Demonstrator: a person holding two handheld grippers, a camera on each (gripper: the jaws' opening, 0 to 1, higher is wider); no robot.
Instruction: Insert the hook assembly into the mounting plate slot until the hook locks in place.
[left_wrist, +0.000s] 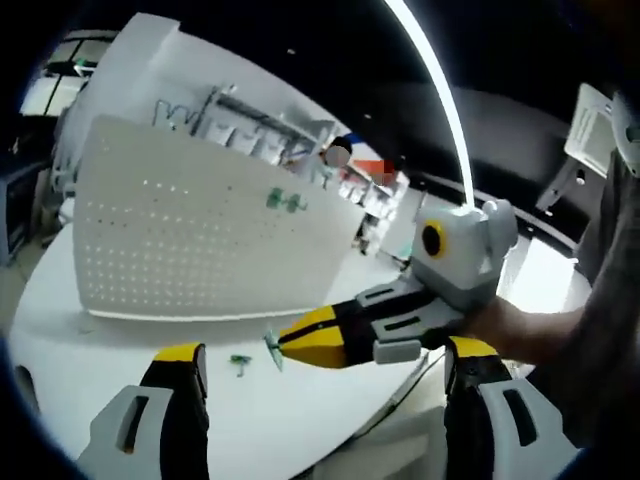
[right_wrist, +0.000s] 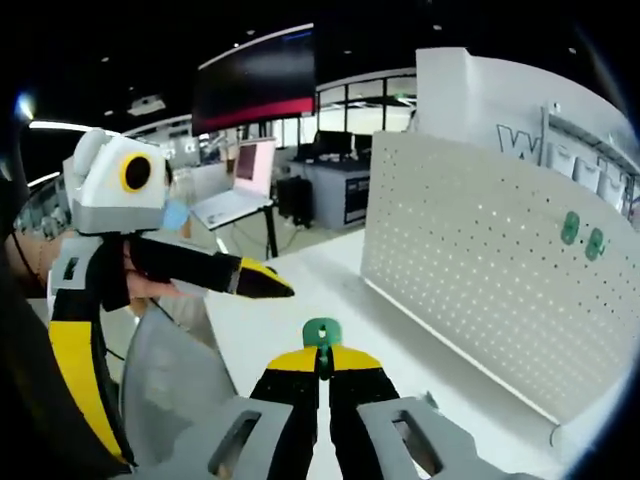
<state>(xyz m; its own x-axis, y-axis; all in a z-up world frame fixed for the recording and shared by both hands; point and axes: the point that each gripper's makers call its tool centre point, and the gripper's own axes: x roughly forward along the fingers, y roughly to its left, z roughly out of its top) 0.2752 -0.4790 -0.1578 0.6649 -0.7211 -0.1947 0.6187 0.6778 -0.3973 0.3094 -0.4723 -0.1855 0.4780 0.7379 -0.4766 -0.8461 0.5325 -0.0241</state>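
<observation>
White table (left_wrist: 120, 400) and a white pegboard (left_wrist: 190, 250) standing upright on it take up the left of the left gripper view, the board dotted with rows of small holes. Two green hooks (left_wrist: 285, 200) are already mounted side by side near the board's upper right. Low in this view the left gripper (left_wrist: 325, 375) shows its yellow-tipped black jaws spread wide apart, with nothing between them. Between those jaws, on the table just in front of the board, lies a small loose green hook (left_wrist: 240, 364). Coming in from the right, the right gripper (left_wrist: 282, 345) pinches another green hook (left_wrist: 272, 348) at its jaw tips, near the loose one and above the table; a person's hand (left_wrist: 520, 330) and grey sleeve hold it at the far right. In the right gripper view, the left gripper (right_wrist: 270, 285) reaches in from the left with its dark jaw tip pointing right, clear of everything. At bottom centre the right gripper (right_wrist: 322, 365) has its jaws closed narrowly on the green hook (right_wrist: 322, 335), which sticks up from between them. To the right stands the pegboard (right_wrist: 480, 290), with the two mounted hooks (right_wrist: 582, 235) near its upper right edge, well apart from the held one. Desks and a laptop (right_wrist: 240, 190) sit in the background.
</observation>
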